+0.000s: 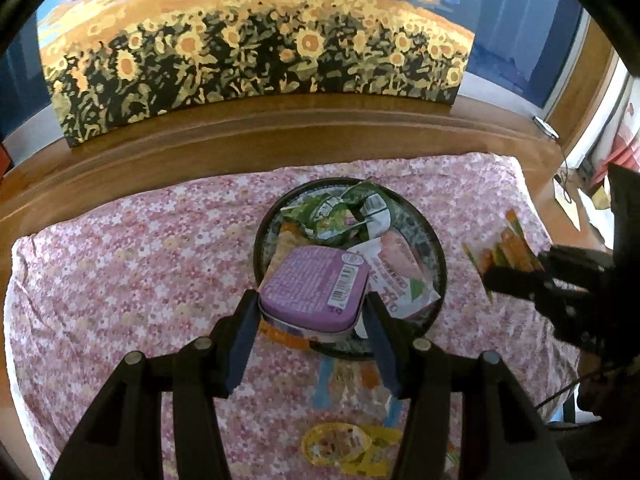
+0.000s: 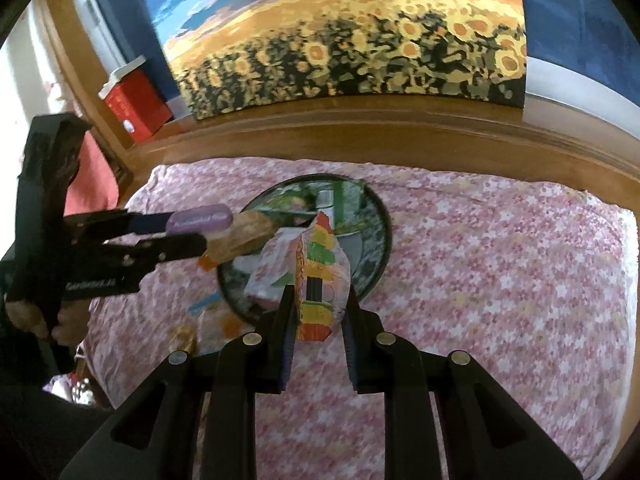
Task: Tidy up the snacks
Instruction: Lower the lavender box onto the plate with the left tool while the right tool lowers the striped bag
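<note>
A purple tin (image 1: 312, 280) with a barcode label sits between the fingers of my left gripper (image 1: 312, 298), which is shut on its sides. It hangs over the near edge of a dark round plate (image 1: 437, 256). On the plate lie a green packet (image 1: 340, 212), a white and pink packet (image 1: 396, 268) and a tan packet (image 1: 289, 242). My right gripper (image 2: 319, 292) is shut on a striped, many-coloured packet (image 2: 318, 268) just before the plate (image 2: 385, 224). The right wrist view shows the left gripper (image 2: 202, 236) with the tin (image 2: 200, 218) at the plate's left rim.
A pink floral cloth (image 1: 120, 264) covers the surface. On it in front of the plate lie a clear packet with blue and orange print (image 1: 352, 384) and a yellow packet (image 1: 344, 444). Behind runs a wooden ledge (image 1: 280, 132) with a sunflower painting (image 1: 256, 60) and a red box (image 2: 136, 108).
</note>
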Available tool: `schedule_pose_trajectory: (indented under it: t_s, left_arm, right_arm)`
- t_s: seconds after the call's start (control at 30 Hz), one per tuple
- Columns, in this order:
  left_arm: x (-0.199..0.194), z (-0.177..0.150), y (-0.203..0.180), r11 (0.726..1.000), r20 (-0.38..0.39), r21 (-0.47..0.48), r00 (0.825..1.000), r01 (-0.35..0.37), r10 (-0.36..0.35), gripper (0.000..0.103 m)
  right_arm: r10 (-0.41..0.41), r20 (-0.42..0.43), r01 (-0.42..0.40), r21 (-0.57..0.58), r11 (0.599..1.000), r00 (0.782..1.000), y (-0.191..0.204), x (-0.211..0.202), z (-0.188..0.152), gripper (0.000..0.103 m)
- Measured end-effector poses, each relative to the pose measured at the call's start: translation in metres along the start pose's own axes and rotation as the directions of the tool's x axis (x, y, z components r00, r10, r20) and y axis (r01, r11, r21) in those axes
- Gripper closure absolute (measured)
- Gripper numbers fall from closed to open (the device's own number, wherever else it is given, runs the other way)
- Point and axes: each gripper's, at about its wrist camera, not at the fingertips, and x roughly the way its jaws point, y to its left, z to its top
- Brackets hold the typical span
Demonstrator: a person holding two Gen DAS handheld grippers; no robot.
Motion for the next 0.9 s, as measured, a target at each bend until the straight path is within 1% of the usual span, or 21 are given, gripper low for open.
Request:
schedule_pose_trajectory:
  t_s: [0.23,0.33,0.5,0.67,0.9]
  left_arm:
    - [0.014,0.007,0.002,1.0,-0.03,0.021,1.0,-0.008,0.009,0.048]
    - [0.019,0.008,0.002,1.0,-0.041,0.025,0.999,-0.013,0.014,0.048]
    - [0.024,0.01,0.002,0.999,-0.056,0.021,0.997,-0.047,0.048,0.048]
    - [0.031,0.011,-0.003,1.0,-0.068,0.024,0.997,-0.018,0.019,0.048]
    - [0.041,0.018,-0.007,0.999,-0.08,0.035,0.997,-0.012,0.014,0.048]
  right_arm:
    - [-0.022,-0.038,0.024,0.072,0.997,0.999,-0.019,0.028,0.019,0.081]
    - [-0.003,-0.061,0.01,0.115,0.993,0.998,-0.026,0.041,0.026,0.081]
    - [0.014,-0.122,0.0,0.12,0.993,0.992,-0.03,0.066,0.03,0.081]
    - [0.044,-0.123,-0.027,0.138,0.99,0.991,-0.031,0.073,0.031,0.081]
    - [0.054,-0.132,-0.035,0.142,0.989,0.99,-0.034,0.077,0.032,0.081]
